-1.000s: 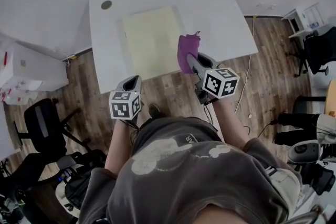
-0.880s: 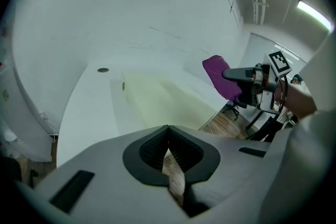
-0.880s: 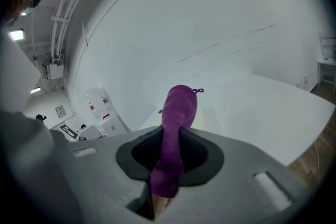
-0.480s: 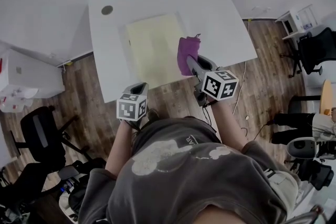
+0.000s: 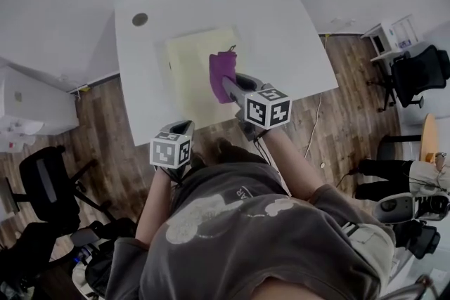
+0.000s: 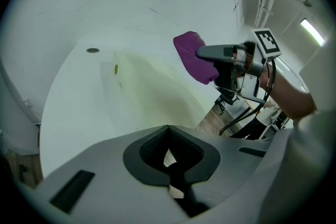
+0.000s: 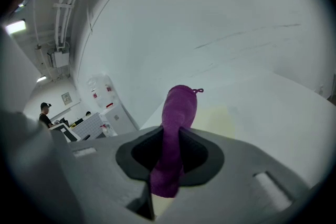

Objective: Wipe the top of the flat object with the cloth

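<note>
The white tabletop (image 5: 288,24) fills the 12 o'clock part of the head view. On its near half lies the pale yellow flat sheet (image 5: 188,77), lying level, its near edge close to the tabletop's 6 o'clock edge.

The right hand-held gripper (image 5: 229,83) reaches in from 5 o'clock over the sheet's 3 o'clock side. The right gripper view shows its jaws clenched on the purple cloth (image 7: 176,123), which runs up between them and stands out past the tips as a rolled wad. The left hand-held gripper (image 5: 180,127) hangs at 6 o'clock of the sheet, off the tabletop's near edge. Its own view shows the jaws brought together with nothing held between them (image 6: 169,159).

In the left gripper view the cloth seems to hang just above the sheet (image 6: 157,86) and not on it, though contact cannot be ruled out. A small round hole (image 5: 140,19) sits at 11 o'clock of the sheet, well apart from it.

The step in hand looks like bringing the cloth down to begin wiping. To do it well:
- Tilt the right hand-held gripper so the free wad, not the jaw tips, meets the surface.
- Press lightly, because a loose sheet may slide.
- The empty left hand-held gripper could pin the 6 o'clock edge.
- Sweep in overlapping strokes from 3 o'clock across to 9 o'clock and stay inside the sheet's edges.
</note>
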Available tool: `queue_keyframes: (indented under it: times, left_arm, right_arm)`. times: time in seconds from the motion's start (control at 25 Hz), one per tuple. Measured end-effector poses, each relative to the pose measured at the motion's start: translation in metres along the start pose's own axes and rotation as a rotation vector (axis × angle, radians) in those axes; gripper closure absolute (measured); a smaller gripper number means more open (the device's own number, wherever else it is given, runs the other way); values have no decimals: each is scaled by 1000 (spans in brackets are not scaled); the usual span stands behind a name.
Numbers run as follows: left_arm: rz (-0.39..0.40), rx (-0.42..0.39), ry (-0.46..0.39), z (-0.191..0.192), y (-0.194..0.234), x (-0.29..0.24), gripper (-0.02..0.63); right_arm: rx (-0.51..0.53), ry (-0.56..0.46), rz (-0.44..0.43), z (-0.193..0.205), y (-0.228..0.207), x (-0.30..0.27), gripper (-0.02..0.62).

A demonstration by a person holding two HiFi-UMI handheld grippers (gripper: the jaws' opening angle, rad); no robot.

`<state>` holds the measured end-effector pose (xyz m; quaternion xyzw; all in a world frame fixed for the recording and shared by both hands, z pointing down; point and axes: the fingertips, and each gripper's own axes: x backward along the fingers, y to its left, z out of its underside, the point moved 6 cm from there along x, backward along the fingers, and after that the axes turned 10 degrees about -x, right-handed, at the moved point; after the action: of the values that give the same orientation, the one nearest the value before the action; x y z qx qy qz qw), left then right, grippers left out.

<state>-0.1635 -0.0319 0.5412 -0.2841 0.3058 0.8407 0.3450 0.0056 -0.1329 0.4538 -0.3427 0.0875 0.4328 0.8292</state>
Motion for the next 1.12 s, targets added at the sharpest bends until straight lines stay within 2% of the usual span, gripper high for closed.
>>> queue_keyframes:
  times: [0.28,0.56,0.96,1.12]
  left_arm:
    - [-32,12,50,-5,3,-3,609]
    - [-49,55,97,-10,-1,-8,609]
    - [-117,54,151,-21,1,-7,609]
    - [-132,66,165,-21,2,-7,608]
  right_arm:
    - [83,121,-67,-20,12,-69,523]
    - [89,206,-179,-37,22,-126,523]
    - [139,302,-188,-44,19,-188,523]
    - [206,347,-132,-39,17,-204,523]
